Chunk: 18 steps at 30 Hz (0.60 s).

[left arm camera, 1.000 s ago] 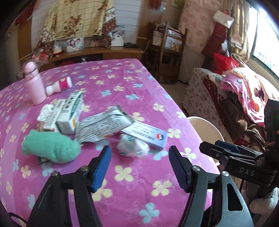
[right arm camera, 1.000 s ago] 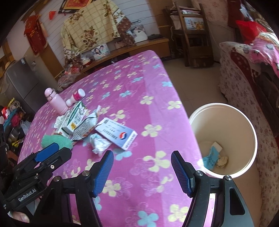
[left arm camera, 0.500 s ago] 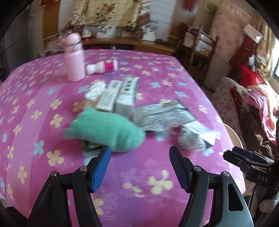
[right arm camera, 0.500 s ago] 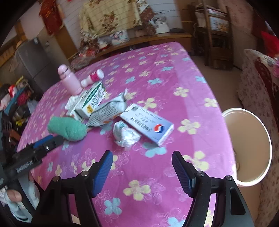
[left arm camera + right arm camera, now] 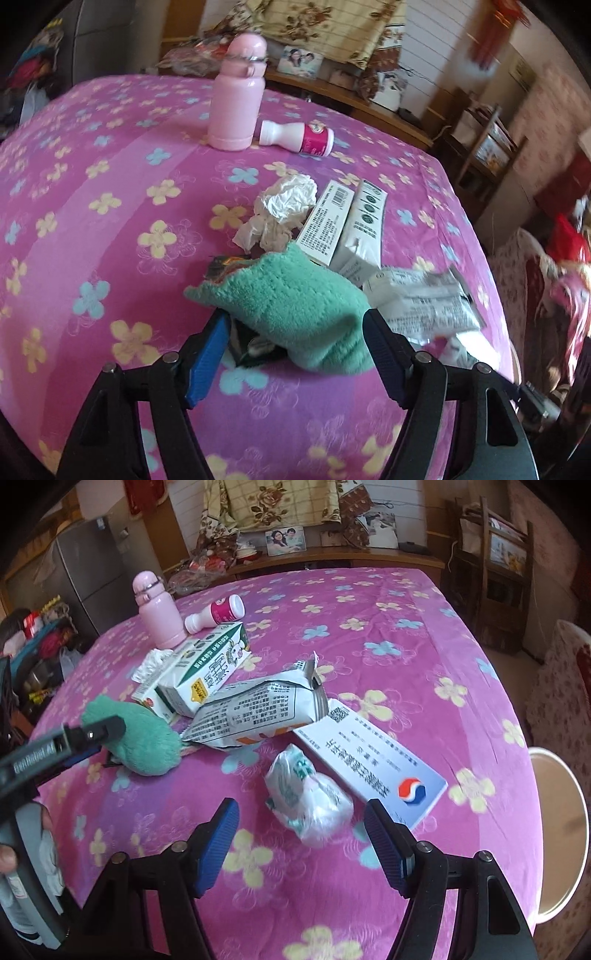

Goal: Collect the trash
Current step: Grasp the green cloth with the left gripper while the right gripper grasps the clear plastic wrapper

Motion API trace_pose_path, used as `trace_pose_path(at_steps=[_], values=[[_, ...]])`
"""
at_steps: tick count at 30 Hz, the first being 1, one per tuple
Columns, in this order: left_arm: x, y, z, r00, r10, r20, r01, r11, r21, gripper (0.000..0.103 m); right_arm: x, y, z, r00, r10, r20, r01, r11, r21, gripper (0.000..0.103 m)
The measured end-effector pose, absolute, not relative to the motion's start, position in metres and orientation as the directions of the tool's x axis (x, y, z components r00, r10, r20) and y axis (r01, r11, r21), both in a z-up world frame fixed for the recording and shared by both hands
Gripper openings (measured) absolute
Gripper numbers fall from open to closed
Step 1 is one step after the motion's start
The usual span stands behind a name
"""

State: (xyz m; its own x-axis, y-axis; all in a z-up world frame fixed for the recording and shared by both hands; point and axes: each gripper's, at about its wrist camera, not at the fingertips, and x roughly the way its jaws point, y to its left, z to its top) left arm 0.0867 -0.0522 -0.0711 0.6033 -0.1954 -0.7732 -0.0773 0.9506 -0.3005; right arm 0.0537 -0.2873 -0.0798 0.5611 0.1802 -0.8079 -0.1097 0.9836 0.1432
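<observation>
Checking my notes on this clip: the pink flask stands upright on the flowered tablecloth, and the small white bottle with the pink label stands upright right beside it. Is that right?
Not quite. The pink flask does stand upright on the flowered tablecloth, but the small white bottle with the pink label lies on its side right beside it. Both wrist views show this, the left one most clearly.
</observation>
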Motion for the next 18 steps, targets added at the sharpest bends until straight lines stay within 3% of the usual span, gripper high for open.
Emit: trace_pose_path(at_steps=[7,9,12,18], values=[[0.099,-0.057,-0.080,0.600,-0.233,-0.766,-0.079,0.935,-0.346,0.074,0.057,-0.280,-0.087,0.587,0.169,-0.791,-0.140,0.984,0.106,0.071],[0.097,-0.057,-0.080,0.600,-0.264,-0.755,-0.050,0.930,-0.364,0.051,0.056,-0.279,-0.088,0.591,0.180,-0.787,-0.152,0.982,0.111,0.035],[0.089,-0.058,-0.074,0.597,-0.291,-0.748,-0.009,0.929,-0.369,0.038,0.053,-0.280,-0.091,0.574,0.210,-0.791,-0.168,0.976,0.137,0.029],[0.064,-0.059,-0.053,0.576,-0.338,-0.744,0.086,0.930,-0.356,0.031,0.027,-0.290,-0.067,0.604,0.273,-0.749,-0.190,0.962,0.197,0.025]])
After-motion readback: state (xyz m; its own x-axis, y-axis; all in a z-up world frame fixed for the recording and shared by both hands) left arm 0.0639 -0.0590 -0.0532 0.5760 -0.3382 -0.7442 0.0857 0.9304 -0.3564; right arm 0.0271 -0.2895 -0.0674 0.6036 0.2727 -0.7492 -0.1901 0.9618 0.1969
